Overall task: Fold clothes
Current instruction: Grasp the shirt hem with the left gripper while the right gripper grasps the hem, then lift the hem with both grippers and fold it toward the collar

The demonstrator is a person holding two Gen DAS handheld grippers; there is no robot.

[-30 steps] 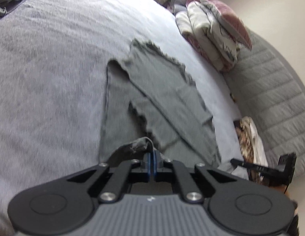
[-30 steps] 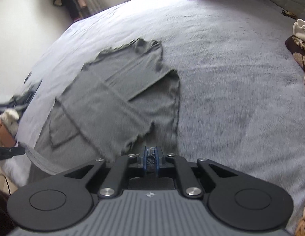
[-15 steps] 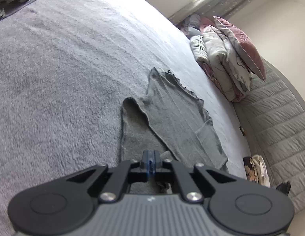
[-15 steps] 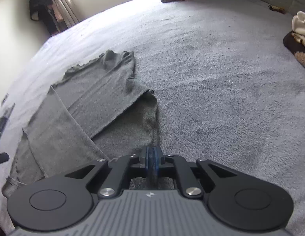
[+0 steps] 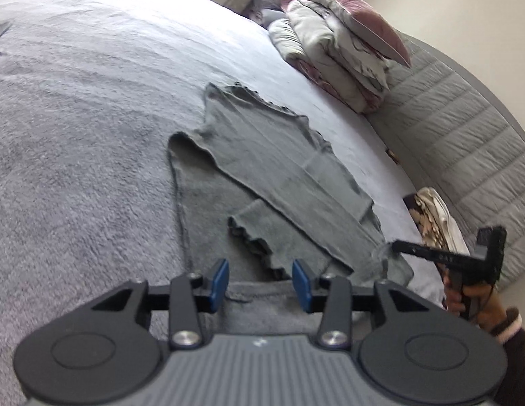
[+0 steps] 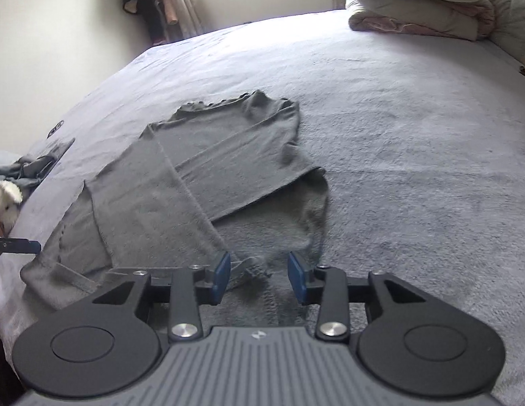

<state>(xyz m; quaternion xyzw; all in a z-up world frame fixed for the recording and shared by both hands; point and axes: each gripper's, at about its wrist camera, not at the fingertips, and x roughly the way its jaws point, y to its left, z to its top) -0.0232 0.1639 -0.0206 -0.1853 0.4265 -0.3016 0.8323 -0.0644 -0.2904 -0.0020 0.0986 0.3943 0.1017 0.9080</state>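
Left claw (image 5: 260,282): jaws have just been opening, blue pads apart, nothing pinched; the garment's near edge lies below the gap.
Right claw (image 6: 259,276): jaws have just been opening too, pads clear of the cloth, which lies on the bed between and under them.
Grey top (image 5: 269,182): flat on the bed (image 5: 76,142), sleeves folded across the body, ruffled cuff nearest the left claw.
Bedding pile (image 5: 340,50): at the bed's far end.
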